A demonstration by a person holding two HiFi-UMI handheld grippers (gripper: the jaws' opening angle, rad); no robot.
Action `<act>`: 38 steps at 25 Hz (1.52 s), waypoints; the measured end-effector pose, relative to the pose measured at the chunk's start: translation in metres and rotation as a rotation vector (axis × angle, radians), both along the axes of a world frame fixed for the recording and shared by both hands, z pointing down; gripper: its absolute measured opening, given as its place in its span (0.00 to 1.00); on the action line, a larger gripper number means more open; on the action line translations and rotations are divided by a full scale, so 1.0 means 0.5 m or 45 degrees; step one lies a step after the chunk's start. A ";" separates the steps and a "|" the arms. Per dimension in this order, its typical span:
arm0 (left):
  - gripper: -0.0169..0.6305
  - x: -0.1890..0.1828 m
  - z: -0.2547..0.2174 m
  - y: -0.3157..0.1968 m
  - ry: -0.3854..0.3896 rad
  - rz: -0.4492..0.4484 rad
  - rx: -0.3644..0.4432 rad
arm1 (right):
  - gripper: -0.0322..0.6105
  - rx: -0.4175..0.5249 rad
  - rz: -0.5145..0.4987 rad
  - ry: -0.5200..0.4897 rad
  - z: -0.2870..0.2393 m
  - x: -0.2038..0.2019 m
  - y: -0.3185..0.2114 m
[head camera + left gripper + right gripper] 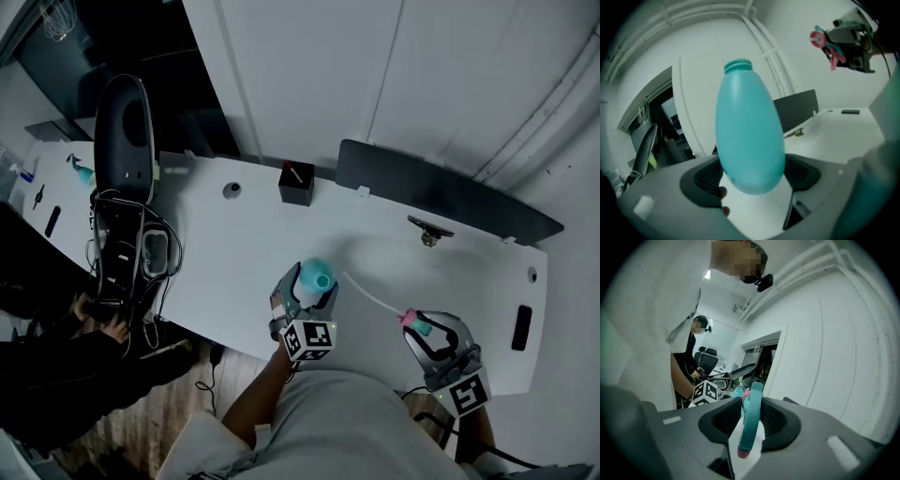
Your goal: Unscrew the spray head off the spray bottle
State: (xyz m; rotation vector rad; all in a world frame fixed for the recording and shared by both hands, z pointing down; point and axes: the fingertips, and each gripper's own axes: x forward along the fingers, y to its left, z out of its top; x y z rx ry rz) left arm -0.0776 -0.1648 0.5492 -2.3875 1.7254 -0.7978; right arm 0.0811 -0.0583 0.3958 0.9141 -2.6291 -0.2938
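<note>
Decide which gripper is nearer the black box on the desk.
Left. The left gripper, holding the teal bottle, sits directly below the black box in the head view; the right gripper, holding the spray head, is farther to its right.

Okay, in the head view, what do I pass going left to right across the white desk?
Tangle of cables → round hole → teal bottle → spray head → black slot.

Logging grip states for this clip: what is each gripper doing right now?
Left gripper: closed on the bottle, whose neck is bare.
Right gripper: closed on the spray head, off the bottle.
</note>
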 end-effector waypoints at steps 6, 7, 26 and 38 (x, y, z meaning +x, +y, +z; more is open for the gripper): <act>0.64 -0.014 -0.023 0.004 0.172 0.000 -0.017 | 0.24 0.063 0.282 -0.173 -0.013 0.078 -0.047; 0.64 -0.008 -0.028 0.006 0.226 0.008 -0.031 | 0.24 0.074 0.341 -0.136 0.006 0.082 -0.061; 0.64 0.021 -0.034 0.086 0.422 0.188 -0.157 | 0.24 -0.291 0.678 -0.192 0.230 -0.105 -0.121; 0.64 0.099 -0.057 0.168 0.461 0.283 -0.150 | 0.24 -0.247 0.753 -0.201 0.204 -0.036 -0.008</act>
